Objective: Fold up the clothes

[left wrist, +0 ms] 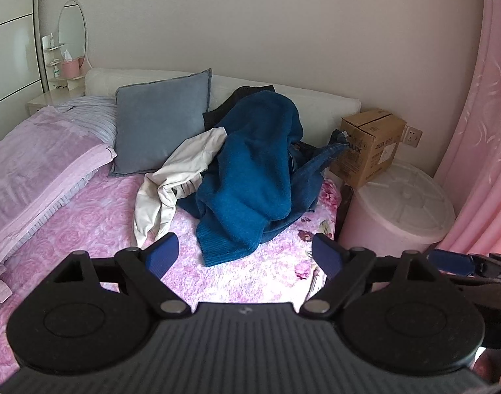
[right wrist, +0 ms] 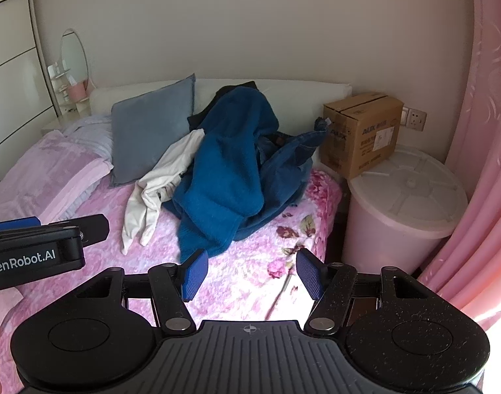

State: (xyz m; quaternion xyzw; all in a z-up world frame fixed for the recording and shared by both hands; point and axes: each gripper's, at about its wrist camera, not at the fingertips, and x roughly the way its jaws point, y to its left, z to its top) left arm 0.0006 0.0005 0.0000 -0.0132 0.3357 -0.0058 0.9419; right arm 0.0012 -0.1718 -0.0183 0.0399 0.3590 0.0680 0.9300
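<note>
On the bed (left wrist: pixel 96 229): one blue sweater (left wrist: pixel 250 177), one white garment (left wrist: pixel 181 170), one pair of jeans (left wrist: pixel 312 170); my left gripper (left wrist: pixel 243 256) and right gripper (right wrist: pixel 250 272) released, empty.

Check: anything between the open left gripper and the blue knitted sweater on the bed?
Nothing: in the left wrist view only bare pink floral bedspread separates the left gripper from the blue knitted sweater.

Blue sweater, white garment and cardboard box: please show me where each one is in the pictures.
blue sweater (left wrist: pixel 250 177), left wrist view, on its fuzzy middle.
white garment (left wrist: pixel 184 161), left wrist view, on its upper folded part.
cardboard box (right wrist: pixel 365 134), right wrist view, on its printed front side.
</note>
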